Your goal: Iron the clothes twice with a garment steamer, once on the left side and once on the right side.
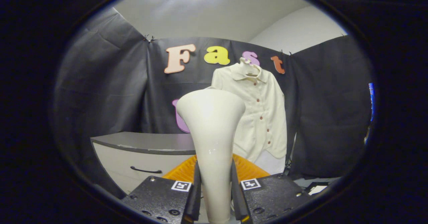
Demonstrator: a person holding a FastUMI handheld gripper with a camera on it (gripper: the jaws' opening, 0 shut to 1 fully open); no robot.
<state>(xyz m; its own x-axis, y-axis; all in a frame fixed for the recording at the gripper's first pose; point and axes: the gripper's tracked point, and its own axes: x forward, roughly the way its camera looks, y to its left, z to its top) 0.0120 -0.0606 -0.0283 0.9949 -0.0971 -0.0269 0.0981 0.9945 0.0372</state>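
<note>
We see the cream shirt (259,113) hanging on a hanger against the black cloth wall, well beyond the fingers and a little right of them, buttoned, its hem dropping past the grey-topped cabinet (140,150) with a dark drawer handle that stands to its left. Closer in, the garment steamer (212,133) rises upright straight ahead, wide head up and overlapping the shirt's left edge, with an orange ribbed thing (247,169) low behind it. The gripper (216,192) is closed tight around the steamer's narrow handle, both fingers pressing its sides.
</note>
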